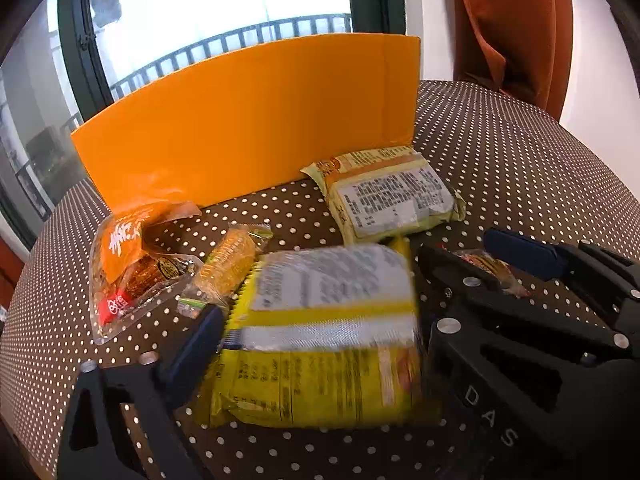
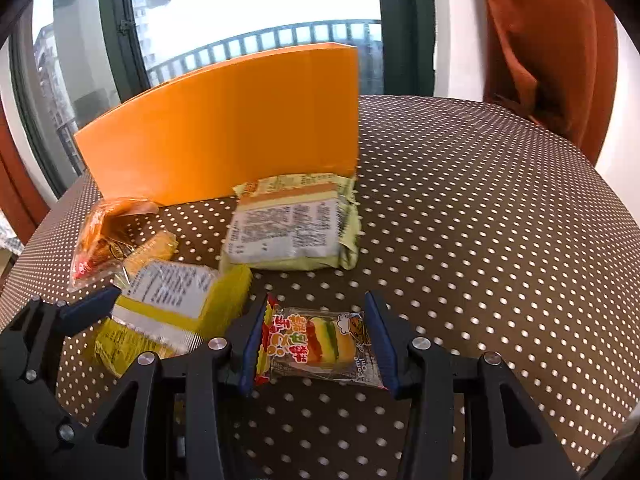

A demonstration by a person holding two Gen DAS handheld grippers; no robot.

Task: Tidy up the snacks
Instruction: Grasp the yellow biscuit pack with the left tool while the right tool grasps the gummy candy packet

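A yellow snack packet point(image 1: 328, 332) lies label up on the dotted tablecloth point(image 1: 500, 152), blurred, between the wide-set fingers of my left gripper point(image 1: 316, 320). The left gripper is open, with its blue left pad point(image 1: 196, 340) beside the packet's edge. In the right wrist view the same packet point(image 2: 172, 308) sits at the lower left. My right gripper point(image 2: 316, 344) is shut on a small clear burger-gummy packet point(image 2: 320, 340), both blue pads pressing its sides just above the cloth. That candy point(image 1: 488, 268) also shows at the right of the left wrist view.
An orange card panel point(image 2: 224, 128) stands upright at the back. A pale green packet point(image 2: 292, 228) lies in front of it. At the left lie a clear packet with an orange label point(image 1: 128, 272) and a small wrapped yellow biscuit point(image 1: 228, 264). A rust curtain point(image 2: 552, 40) hangs at the back right.
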